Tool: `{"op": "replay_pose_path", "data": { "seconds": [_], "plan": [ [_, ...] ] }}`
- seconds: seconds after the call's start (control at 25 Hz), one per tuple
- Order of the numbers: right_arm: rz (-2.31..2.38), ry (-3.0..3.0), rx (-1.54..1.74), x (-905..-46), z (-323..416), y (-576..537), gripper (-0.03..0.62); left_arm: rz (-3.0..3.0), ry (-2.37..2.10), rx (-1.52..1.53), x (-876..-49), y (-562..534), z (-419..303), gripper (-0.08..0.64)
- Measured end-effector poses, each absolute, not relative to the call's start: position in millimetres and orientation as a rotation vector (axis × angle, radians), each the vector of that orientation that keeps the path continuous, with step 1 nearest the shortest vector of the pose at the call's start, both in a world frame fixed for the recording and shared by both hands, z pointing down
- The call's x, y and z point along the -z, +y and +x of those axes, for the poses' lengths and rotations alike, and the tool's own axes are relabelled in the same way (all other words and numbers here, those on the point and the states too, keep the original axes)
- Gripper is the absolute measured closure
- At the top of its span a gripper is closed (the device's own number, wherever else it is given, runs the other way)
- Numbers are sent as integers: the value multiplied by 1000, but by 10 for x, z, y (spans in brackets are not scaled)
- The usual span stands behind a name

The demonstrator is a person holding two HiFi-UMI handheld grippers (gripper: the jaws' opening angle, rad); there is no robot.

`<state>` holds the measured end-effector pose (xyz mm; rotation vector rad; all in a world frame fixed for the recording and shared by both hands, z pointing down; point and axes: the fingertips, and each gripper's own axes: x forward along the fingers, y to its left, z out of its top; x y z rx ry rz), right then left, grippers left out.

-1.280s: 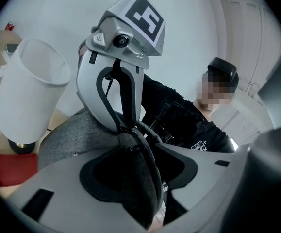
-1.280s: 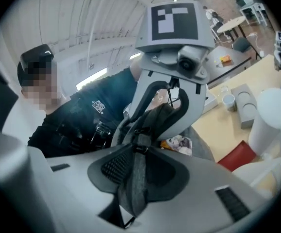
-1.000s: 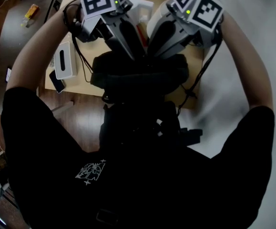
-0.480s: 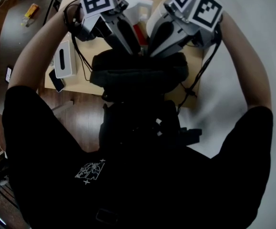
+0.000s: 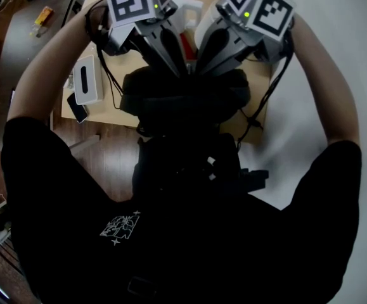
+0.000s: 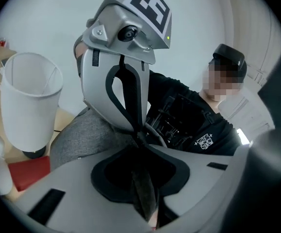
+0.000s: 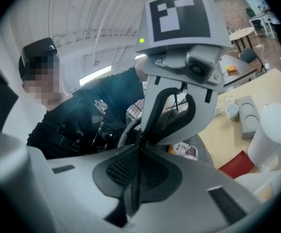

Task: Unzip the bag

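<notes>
A dark grey bag point(image 5: 183, 100) lies on the wooden table's near edge, in front of the person's chest. Both grippers meet tip to tip over its top. My left gripper point(image 5: 186, 73) point(image 6: 141, 142) has its jaws closing, and a fold of the bag's grey fabric point(image 6: 142, 193) is pinched between them. My right gripper point(image 5: 197, 73) point(image 7: 140, 147) is shut on a thin dark tab, seemingly the zipper pull. More grey bag cloth point(image 6: 82, 140) shows below the right gripper's body point(image 6: 125, 81). The zipper line itself is hidden under the jaws.
A white jug point(image 6: 31, 101) point(image 5: 182, 5) stands just behind the bag, with a red object point(image 6: 28, 171) beside it. A white box point(image 5: 85, 79) and a phone point(image 5: 75, 108) lie at the table's left. Black cables hang off the table edge point(image 5: 259, 128).
Both grippers stay tip to tip over the bag's top with barely any shift. The bag keeps its place on the table edge.
</notes>
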<state>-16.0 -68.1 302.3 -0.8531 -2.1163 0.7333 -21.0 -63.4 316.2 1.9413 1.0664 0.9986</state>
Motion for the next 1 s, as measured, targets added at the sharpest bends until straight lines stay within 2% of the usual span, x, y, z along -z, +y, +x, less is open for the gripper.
{"op": "replay_pose_path", "data": {
  "seconds": [0.2,0.48,1.0],
  "plan": [
    [-737,-2178,-560,-2969,-150,-648,574,2267,887,-1049,-2978,-582,-215,549],
    [-527,-2281,-297,-3000,-98,-538,574,2694,478,-1140,-3037,-500,-254,554],
    [-424,-2172,-57,-3158,-84,-417,557,2759,465,-1276,-3178,-374,-205,537]
  ]
}}
